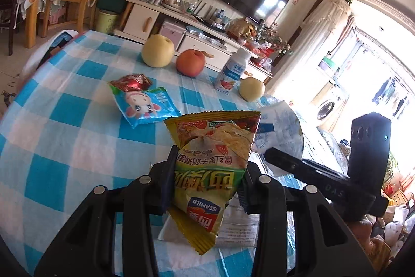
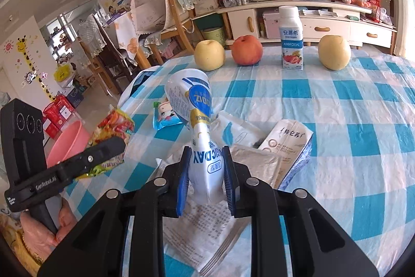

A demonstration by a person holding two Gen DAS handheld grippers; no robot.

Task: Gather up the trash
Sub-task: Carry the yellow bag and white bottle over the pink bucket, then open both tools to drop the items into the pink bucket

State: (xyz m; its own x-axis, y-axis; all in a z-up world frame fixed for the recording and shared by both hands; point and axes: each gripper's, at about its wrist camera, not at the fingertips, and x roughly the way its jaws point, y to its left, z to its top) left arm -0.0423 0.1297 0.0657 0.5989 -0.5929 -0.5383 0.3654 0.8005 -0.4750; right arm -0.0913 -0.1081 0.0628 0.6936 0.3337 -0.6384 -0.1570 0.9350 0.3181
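Note:
My left gripper (image 1: 207,181) is shut on a yellow-green snack packet (image 1: 215,144) and holds it above the blue-checked table (image 1: 64,147). My right gripper (image 2: 206,173) is shut on the neck of a crumpled white-and-blue pouch (image 2: 192,105), also lifted off the cloth. On the table lie a blue cartoon wrapper (image 1: 145,108), a red foil wrapper (image 1: 132,82), a flattened carton (image 2: 288,144), a silver foil packet (image 2: 256,162), a white packet (image 2: 233,129) and a printed leaflet (image 2: 207,230). A pink basin (image 2: 67,142) stands low beyond the table's left edge, partly hidden by the left gripper.
Along the far edge of the table stand two pears (image 2: 209,55) (image 2: 334,52), a red apple (image 2: 247,49) and a yogurt bottle (image 2: 291,38). Chairs (image 2: 176,12) and a TV cabinet (image 2: 311,22) lie behind. A hand (image 2: 39,227) grips the left tool.

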